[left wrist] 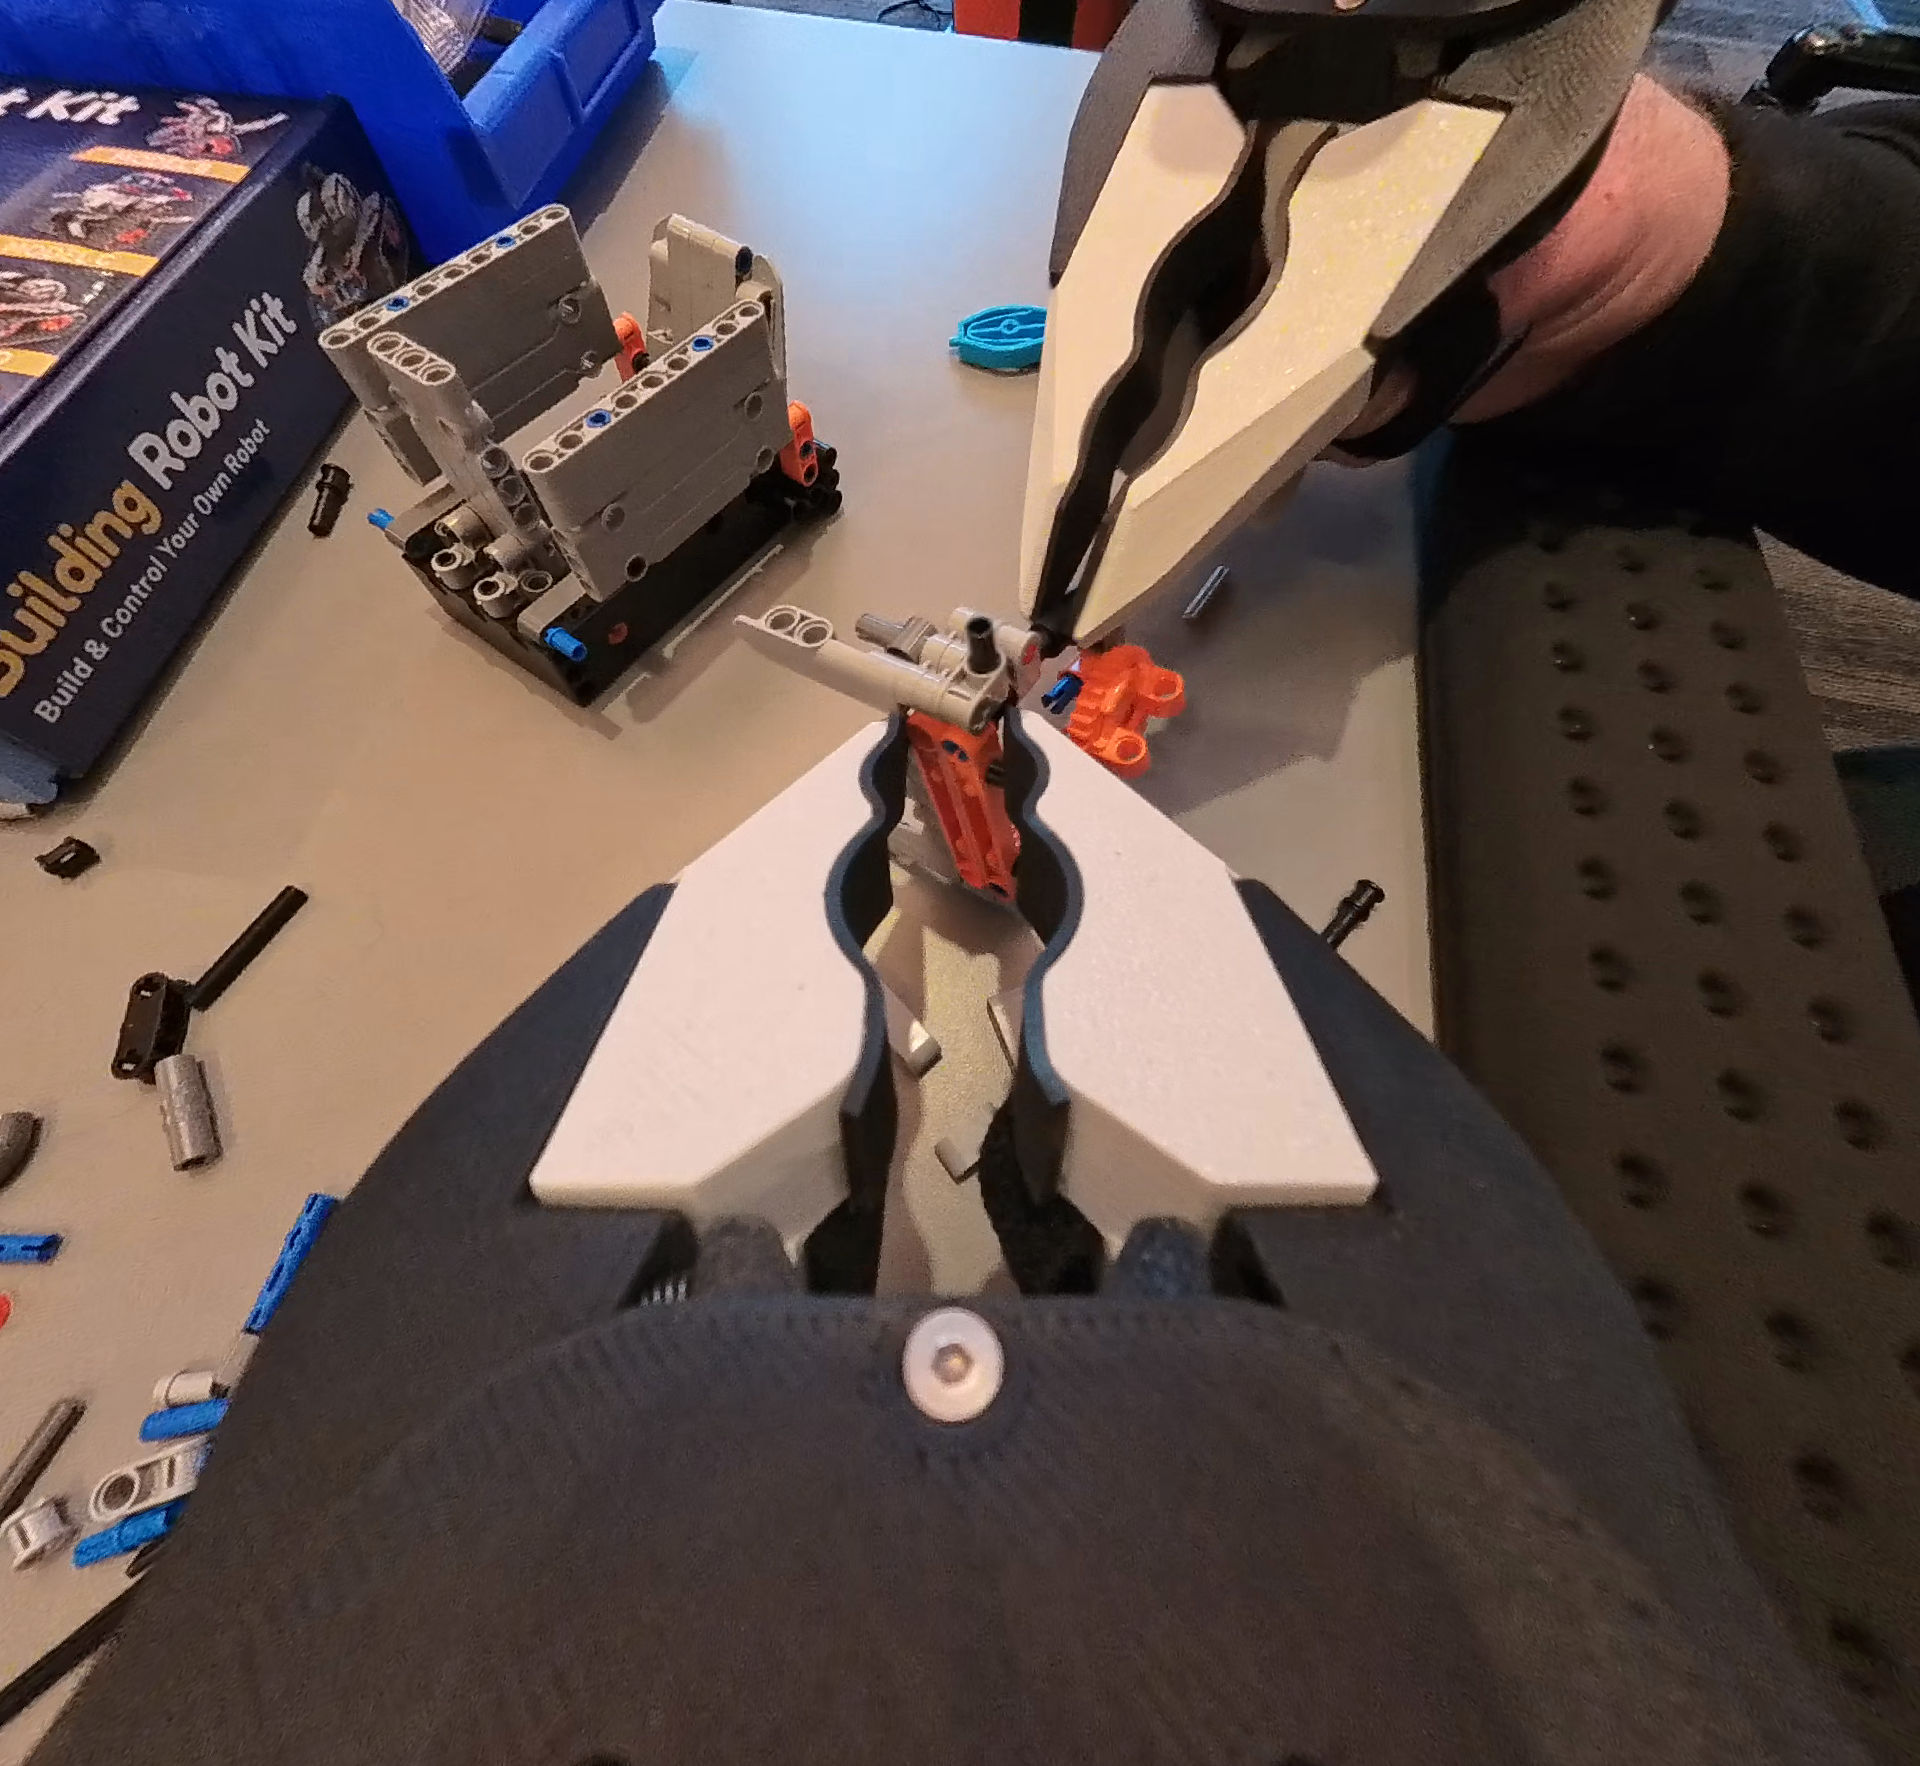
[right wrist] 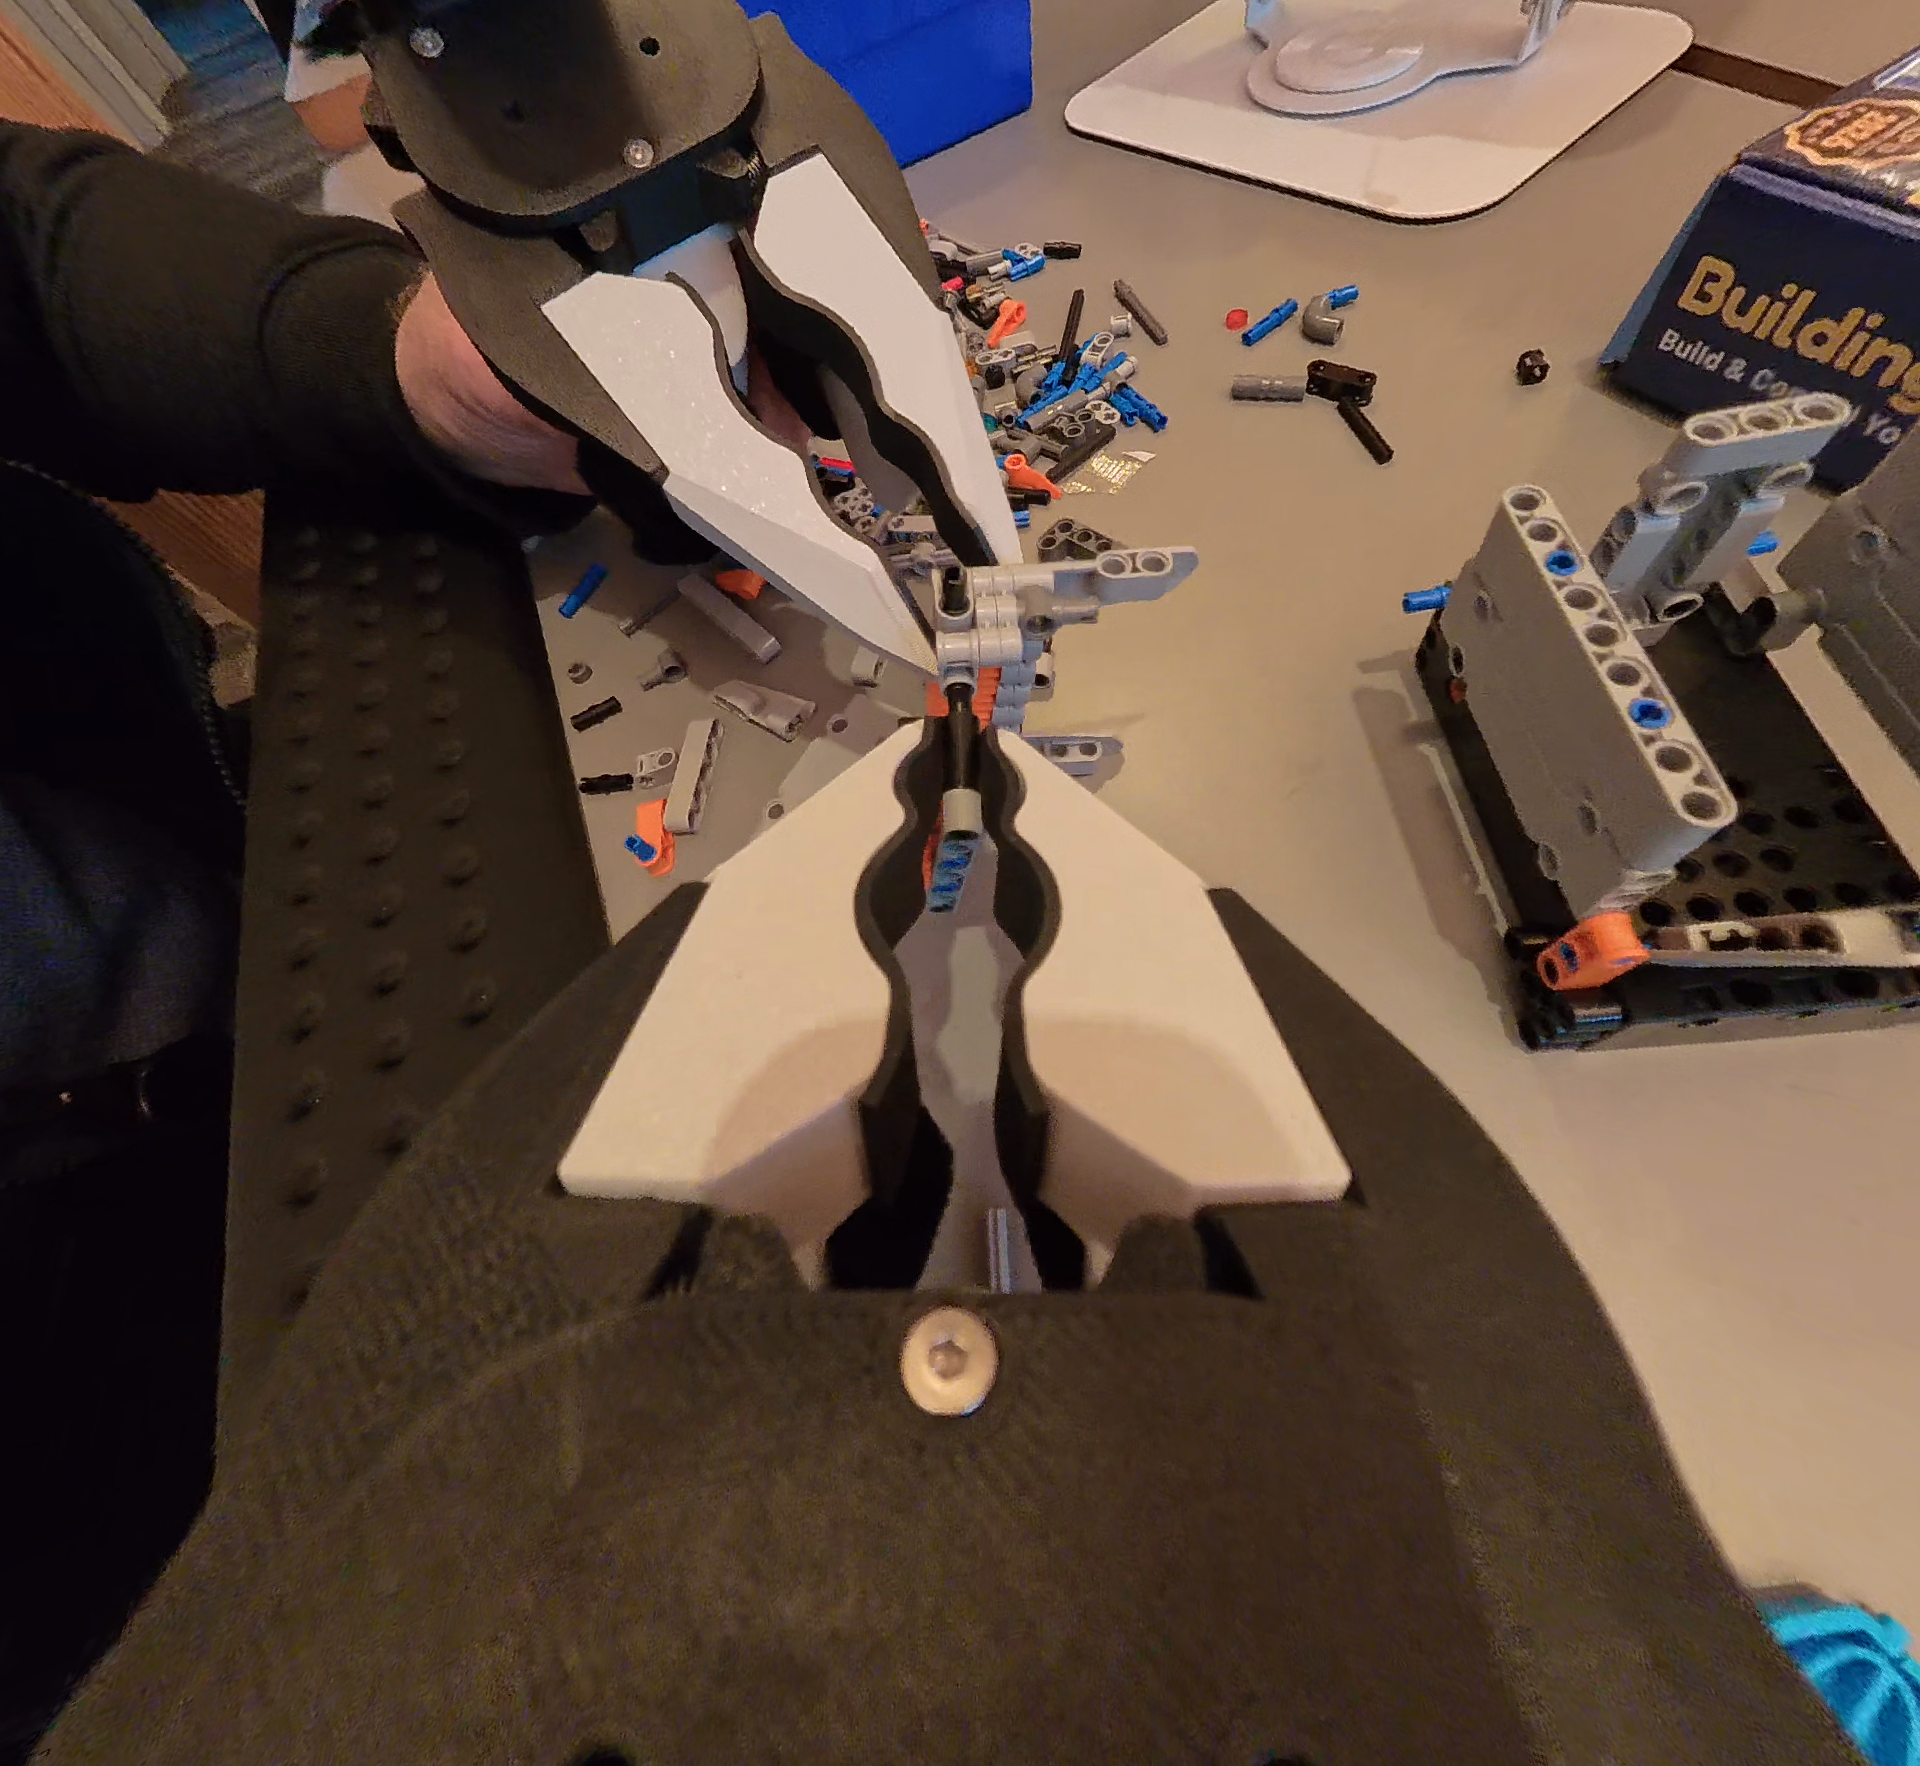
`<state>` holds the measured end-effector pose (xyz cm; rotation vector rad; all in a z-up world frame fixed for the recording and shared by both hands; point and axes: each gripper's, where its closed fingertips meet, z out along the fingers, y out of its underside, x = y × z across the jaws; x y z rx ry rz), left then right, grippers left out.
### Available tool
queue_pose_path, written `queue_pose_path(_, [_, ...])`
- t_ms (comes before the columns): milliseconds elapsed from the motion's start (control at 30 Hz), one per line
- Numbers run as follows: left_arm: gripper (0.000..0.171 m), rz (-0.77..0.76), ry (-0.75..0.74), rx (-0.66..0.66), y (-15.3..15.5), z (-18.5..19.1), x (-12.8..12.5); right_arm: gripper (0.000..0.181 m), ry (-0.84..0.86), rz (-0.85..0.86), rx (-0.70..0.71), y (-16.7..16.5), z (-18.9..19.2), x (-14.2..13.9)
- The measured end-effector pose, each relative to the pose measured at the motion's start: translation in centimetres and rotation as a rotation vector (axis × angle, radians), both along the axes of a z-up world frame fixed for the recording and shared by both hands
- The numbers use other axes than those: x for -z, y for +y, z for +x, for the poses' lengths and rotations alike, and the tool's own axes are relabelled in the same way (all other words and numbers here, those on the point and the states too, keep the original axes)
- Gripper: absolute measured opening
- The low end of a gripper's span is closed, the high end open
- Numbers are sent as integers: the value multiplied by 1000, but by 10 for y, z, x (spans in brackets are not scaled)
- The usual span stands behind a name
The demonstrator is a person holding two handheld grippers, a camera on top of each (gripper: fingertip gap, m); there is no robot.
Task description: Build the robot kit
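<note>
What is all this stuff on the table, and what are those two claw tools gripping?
Small assembly: one, grey and orange, held above the table between both grippers.
Axle: one, black, in the right gripper, at the small assembly.
Large build: one, grey panels on a black base, on the table.
Orange piece: one, on the table behind the small assembly.
Loose parts: many, blue, grey, black, orange, scattered.
Kit box: one, dark blue.
Bin: one, blue.
Stand: one, white.
Teal disc: one.
Table: one, grey.
Left gripper: shut on the small assembly.
Right gripper: shut on the axle.
</note>
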<state>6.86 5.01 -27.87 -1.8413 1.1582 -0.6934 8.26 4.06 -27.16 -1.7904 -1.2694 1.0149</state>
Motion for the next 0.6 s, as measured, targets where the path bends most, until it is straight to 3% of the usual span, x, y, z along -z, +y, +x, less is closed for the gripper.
queue_pose_path(367, [15,175,157,-34,0,0,2,2,-117,130,-14,-5,-3,6])
queue_pose_path(600, [15,238,230,-7,-5,4,6,0,-74,153,-20,-6,-6,-3])
